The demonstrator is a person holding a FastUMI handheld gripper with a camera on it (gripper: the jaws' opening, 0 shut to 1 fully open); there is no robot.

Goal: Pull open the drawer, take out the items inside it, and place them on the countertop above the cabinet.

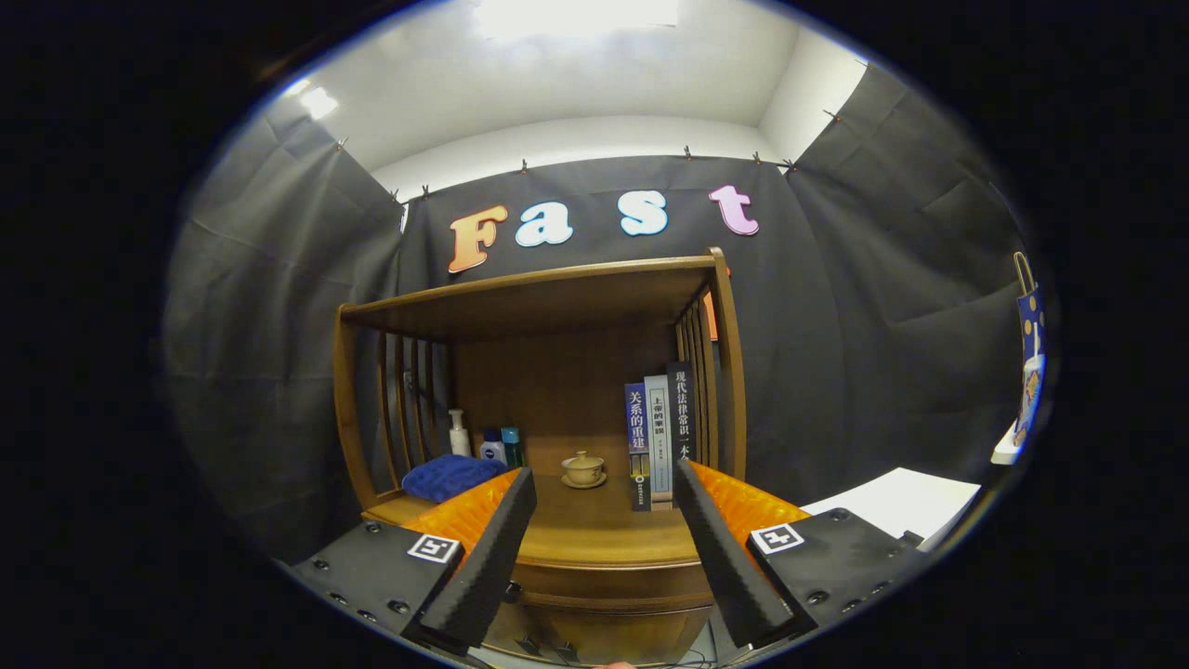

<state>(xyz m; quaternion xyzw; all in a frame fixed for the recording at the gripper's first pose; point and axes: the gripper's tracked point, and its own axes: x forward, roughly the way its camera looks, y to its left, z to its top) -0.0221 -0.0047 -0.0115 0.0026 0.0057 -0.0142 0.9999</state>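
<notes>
The gripper (pixel 604 548) has its fingers spread wide and holds nothing; the gap between them frames the wooden cabinet (pixel 548 390) straight ahead. The drawer (pixel 604 581) sits low in that gap, directly beneath the desk (pixel 604 530), and appears fully closed, its front panel facing the fingers squarely. Its long axis runs side to side, across the line of the fingers, so a pull would have to come straight back toward the gripper. A small dark knob (pixel 512 589) shows just beside the left finger's inner edge; whether it is the drawer's only handle cannot be confirmed. The drawer's contents are hidden. On the desk stand a blue cloth (pixel 450 476), several bottles (pixel 483 441), a lidded teacup (pixel 583 469) and upright books (pixel 661 437), leaving bare wood at the front centre. Judgement: the task is at its opening step, with the fingers above and short of the drawer front and needing to drop to it.
</notes>
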